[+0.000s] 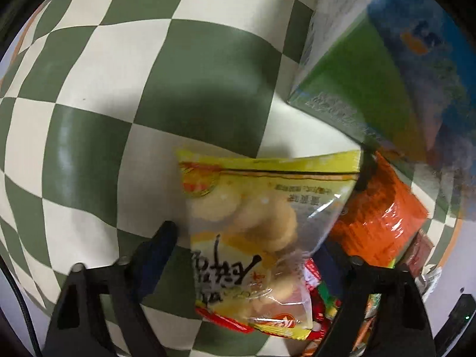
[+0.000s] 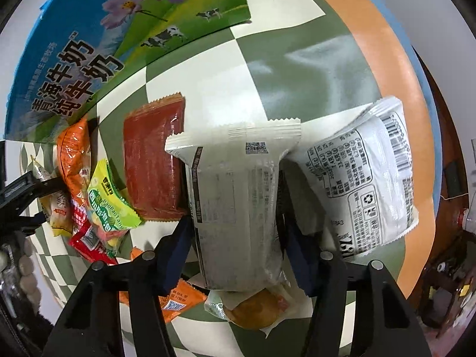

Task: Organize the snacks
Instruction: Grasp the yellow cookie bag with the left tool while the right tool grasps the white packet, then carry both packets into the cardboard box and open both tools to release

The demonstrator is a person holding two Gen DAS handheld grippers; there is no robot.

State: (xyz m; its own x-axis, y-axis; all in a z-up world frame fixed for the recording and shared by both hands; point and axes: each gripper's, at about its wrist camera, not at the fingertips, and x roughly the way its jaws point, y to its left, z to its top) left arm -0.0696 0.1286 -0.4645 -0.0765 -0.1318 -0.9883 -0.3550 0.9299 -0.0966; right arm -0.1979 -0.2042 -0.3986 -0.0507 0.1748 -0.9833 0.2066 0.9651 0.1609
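Two pairs of tongs work a heap of packaged snacks on a green-and-cream checked surface (image 1: 98, 68). In the left wrist view, the left tongs (image 1: 253, 255) straddle a yellow-and-clear plastic bag of round pale biscuits (image 1: 253, 232) at lower centre; the left finger stands apart from the bag and the right finger is hidden behind it, so whether the bag is gripped cannot be told. To its right lies a crinkled orange foil packet (image 1: 383, 214), and a blue-and-green printed milk carton box (image 1: 380, 68) fills the upper right. In the right wrist view, the right tongs (image 2: 235, 247) are clenched on a white, sealed plastic snack pouch with small print (image 2: 238, 202) at centre frame, both fingers pressed against its sides. Just right of it sits a second white pouch bearing a barcode (image 2: 366, 178); behind it lies a flat brick-red wrapper (image 2: 154, 163), and at left a small green sweet bag (image 2: 110, 205) and a red sachet (image 2: 89, 242) lie piled together. A bun in clear wrap (image 2: 253, 309) shows at the bottom, under the held pouch. The step in hand appears to be lifting snacks out of the heap for sorting; the next move likely calls for carrying the white pouch clear of its neighbour and setting it down beside like items.
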